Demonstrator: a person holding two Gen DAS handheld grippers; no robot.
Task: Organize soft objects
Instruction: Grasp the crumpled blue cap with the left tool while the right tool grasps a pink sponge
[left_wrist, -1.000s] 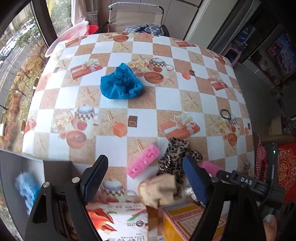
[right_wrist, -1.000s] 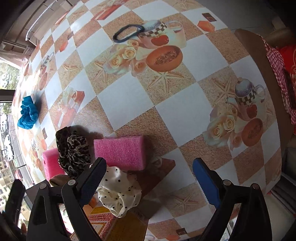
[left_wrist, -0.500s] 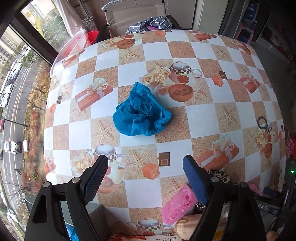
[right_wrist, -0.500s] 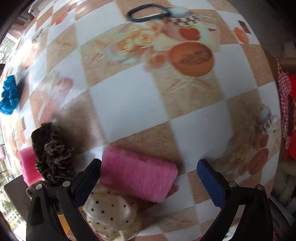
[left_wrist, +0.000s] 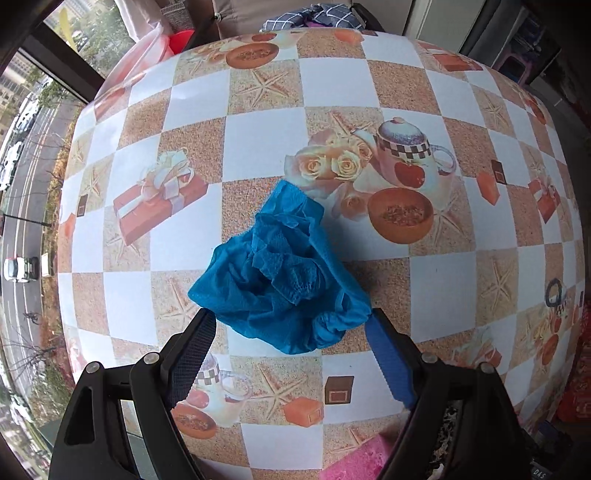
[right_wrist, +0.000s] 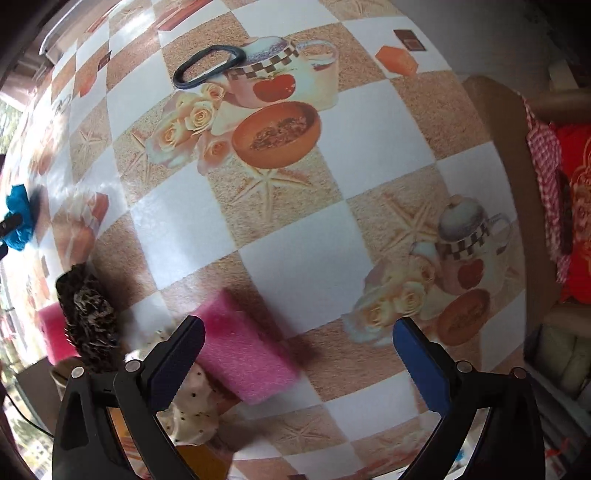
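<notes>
A crumpled blue cloth (left_wrist: 284, 280) lies on the checked tablecloth (left_wrist: 258, 147). My left gripper (left_wrist: 291, 325) hovers just over its near edge, jaws open on either side, pads not pressing it. The same blue cloth (right_wrist: 18, 218) shows small at the far left of the right wrist view. My right gripper (right_wrist: 295, 332) stands wide open above a pink sponge (right_wrist: 247, 354), which lies toward its left finger without touching either pad. Beside it are a white polka-dot scrunchie (right_wrist: 192, 406), a leopard-print scrunchie (right_wrist: 88, 317) and a second pink sponge (right_wrist: 53, 328).
A dark hair tie (right_wrist: 210, 66) lies on the cloth further out. A pink basin (left_wrist: 147, 40) and a chair with a plaid cloth (left_wrist: 317, 16) stand past the far table edge. A red cushion (right_wrist: 576, 210) sits to the right of the table.
My left gripper swung away from the pile of soft things and dropped down over the blue cloth. My right gripper widened and closed in on the pink sponge.
</notes>
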